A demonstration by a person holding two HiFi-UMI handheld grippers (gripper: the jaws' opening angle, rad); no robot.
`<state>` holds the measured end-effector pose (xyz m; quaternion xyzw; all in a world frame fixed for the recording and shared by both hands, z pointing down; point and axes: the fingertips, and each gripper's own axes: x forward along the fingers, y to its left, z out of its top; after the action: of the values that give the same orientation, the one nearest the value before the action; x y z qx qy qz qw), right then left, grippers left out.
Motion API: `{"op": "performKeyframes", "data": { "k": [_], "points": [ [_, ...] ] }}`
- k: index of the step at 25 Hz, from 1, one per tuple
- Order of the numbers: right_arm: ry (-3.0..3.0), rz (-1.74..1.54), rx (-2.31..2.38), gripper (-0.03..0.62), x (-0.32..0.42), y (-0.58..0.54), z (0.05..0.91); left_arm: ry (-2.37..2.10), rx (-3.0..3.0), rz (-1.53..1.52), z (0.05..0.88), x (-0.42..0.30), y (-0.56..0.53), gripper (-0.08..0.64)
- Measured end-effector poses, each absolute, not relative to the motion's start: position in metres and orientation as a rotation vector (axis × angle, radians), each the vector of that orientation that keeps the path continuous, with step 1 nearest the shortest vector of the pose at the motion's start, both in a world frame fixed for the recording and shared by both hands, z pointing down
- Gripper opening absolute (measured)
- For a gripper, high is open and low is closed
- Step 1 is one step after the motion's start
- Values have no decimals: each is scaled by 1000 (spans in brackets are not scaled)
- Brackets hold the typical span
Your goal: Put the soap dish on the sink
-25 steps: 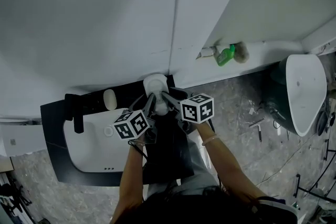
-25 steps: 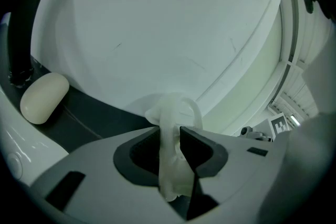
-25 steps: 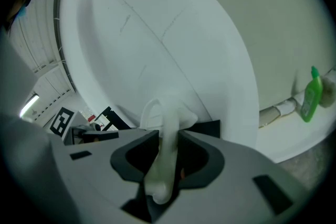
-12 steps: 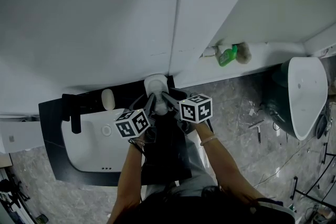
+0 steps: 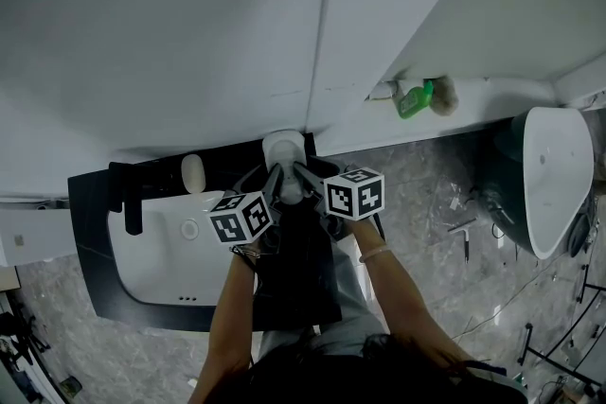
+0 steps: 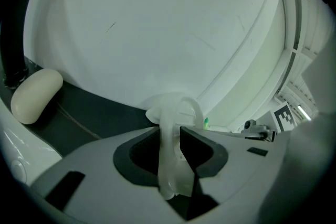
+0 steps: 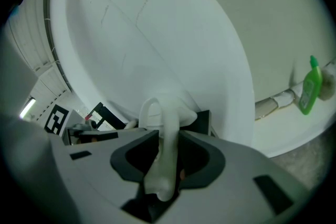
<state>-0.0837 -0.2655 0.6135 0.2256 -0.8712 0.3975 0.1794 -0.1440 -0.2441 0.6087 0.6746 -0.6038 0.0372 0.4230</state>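
The white soap dish (image 5: 282, 149) is at the back right corner of the black counter (image 5: 90, 203), beside the white sink basin (image 5: 151, 255) and against the wall. Both grippers hold it from the near side. My left gripper (image 5: 274, 186) is shut on the dish's thin rim (image 6: 169, 128), which stands upright between its dark pads. My right gripper (image 5: 301, 179) is shut on the opposite rim (image 7: 164, 139). Whether the dish rests on the counter or hangs just above it is hidden by the jaws.
A cream soap bar (image 5: 193, 173) lies on the counter left of the dish, also seen in the left gripper view (image 6: 35, 95). A black faucet (image 5: 123, 201) stands further left. A green bottle (image 5: 415, 99) sits on a ledge at the right, and a white fixture (image 5: 551, 175) stands on the floor.
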Motion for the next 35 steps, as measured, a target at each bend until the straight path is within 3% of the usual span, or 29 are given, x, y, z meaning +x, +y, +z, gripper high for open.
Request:
{"op": "performKeyframes", "data": {
  "k": [23,35],
  "points": [
    [-2539,1138,735,138,-61,-260,579,-1569,1755,27,581,-156,-227,123],
    [-2669,1055,788,137,-35,-224,497,-1667,1825,-154,485,-164,-179,123]
  ]
}}
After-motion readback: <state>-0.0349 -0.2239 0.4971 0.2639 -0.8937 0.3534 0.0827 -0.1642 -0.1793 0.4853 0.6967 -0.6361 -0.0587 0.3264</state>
